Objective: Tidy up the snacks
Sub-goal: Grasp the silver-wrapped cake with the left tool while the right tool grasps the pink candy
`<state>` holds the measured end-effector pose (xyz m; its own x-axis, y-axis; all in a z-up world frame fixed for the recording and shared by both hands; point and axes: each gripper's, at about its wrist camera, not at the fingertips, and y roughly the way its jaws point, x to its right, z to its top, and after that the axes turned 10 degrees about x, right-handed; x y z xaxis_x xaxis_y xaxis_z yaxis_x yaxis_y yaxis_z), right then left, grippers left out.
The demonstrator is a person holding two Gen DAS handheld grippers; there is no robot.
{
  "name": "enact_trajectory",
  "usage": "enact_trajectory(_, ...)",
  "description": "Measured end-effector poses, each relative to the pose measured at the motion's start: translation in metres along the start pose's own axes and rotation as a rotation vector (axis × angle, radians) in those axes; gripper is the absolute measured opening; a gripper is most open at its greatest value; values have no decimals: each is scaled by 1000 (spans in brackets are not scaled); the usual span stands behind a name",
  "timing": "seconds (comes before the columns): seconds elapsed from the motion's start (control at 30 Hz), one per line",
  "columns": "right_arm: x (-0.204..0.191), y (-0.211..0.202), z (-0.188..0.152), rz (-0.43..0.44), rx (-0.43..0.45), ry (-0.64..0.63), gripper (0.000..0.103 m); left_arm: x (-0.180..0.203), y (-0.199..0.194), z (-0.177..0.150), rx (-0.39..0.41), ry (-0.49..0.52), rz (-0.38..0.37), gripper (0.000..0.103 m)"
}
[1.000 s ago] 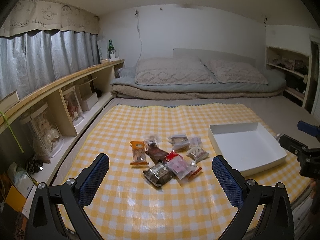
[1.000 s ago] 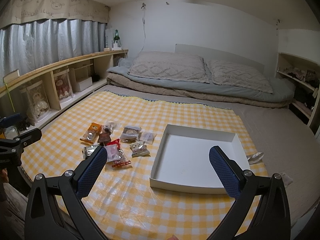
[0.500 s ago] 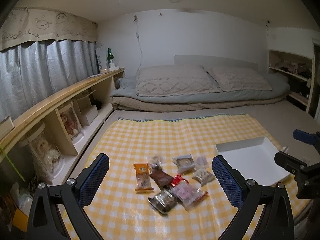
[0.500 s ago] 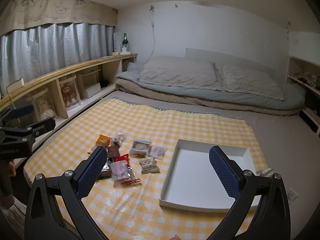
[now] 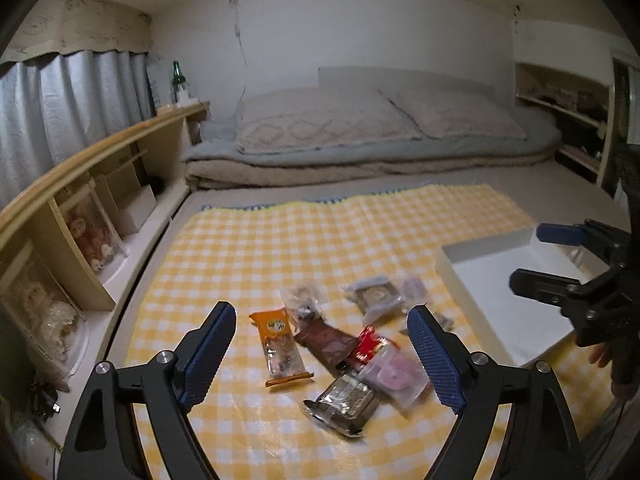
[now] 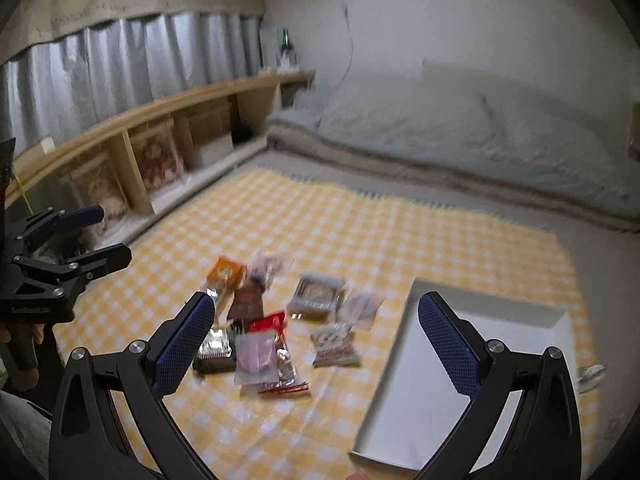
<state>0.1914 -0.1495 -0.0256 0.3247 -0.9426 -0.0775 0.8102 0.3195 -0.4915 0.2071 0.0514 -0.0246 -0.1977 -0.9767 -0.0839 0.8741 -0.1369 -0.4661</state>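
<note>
Several snack packets lie in a loose pile on a yellow checked cloth (image 5: 320,240): an orange packet (image 5: 280,344), a brown one (image 5: 326,340), a red one (image 5: 370,346), a pink one (image 5: 396,374) and a silvery dark one (image 5: 346,404). An empty white tray (image 5: 512,300) sits to their right. My left gripper (image 5: 320,328) hovers over the pile with its jaws closing and nothing pressed between the pads. My right gripper (image 6: 316,312) is open and empty, above the packets (image 6: 260,352) and beside the tray (image 6: 460,380).
The cloth covers a low bed platform, with folded bedding and pillows (image 5: 360,132) at the far end. A wooden shelf (image 5: 100,160) with boxed dolls runs along the left, under grey curtains. A green bottle (image 5: 178,80) stands on the shelf's end.
Both grippers have come forward and lower toward the snack pile, which looks larger now. The left jaws stand narrower than before. The right view has swung left, toward the packets.
</note>
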Motion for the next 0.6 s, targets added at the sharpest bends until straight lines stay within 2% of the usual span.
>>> enact_trajectory(0.07, -2, 23, -8, 9, -44, -2, 103, -7, 13, -9, -21, 5, 1, 87)
enact_trajectory(0.17, -13, 51, -21, 40, -99, -37, 103, -14, 37, -22, -59, 49, 4, 95)
enact_trajectory(0.27, -26, 75, -39, 95, -188, -57, 103, -16, 59, -32, -104, 81, -13, 95)
enact_trajectory(0.37, -41, 98, -57, 142, -272, -82, 103, -16, 82, -42, -162, 119, -42, 93)
enact_trajectory(0.43, -49, 107, -67, 159, -306, -106, 101, -13, 97, -49, -211, 151, -58, 84)
enact_trajectory(0.6, -65, 131, -91, 189, -418, -140, 89, -1, 126, -59, -286, 230, -124, 75)
